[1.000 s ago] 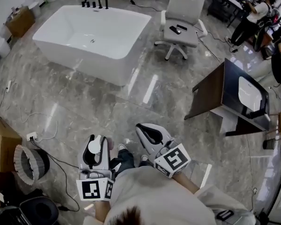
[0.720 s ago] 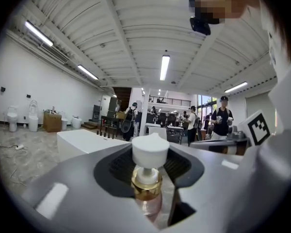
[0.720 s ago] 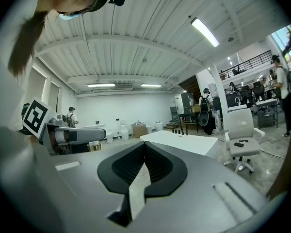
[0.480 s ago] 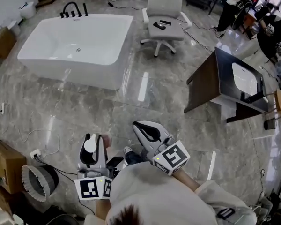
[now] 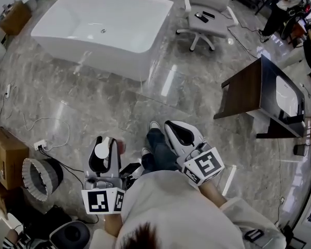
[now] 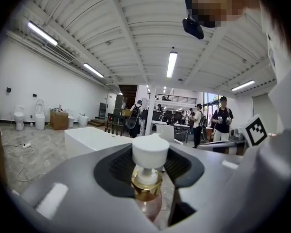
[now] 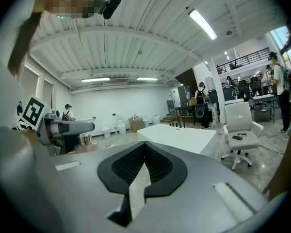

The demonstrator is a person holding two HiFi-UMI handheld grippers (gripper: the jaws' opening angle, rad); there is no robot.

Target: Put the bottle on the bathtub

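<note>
The left gripper [image 5: 104, 154] is clamping its jaws on a pink pump bottle [image 6: 147, 181] and holding it upright over the glossy grey marble floor [image 5: 93, 105]. The bottle is well apart from the white bathtub [image 5: 93, 51] ahead. The right gripper [image 5: 180, 135] is hovering alongside, jaws together and empty. A white office chair [image 5: 207, 14] is standing near the tub.

Bright ceiling tubes [image 6: 172, 64] overhead; fisheye edges warp, darken.
</note>
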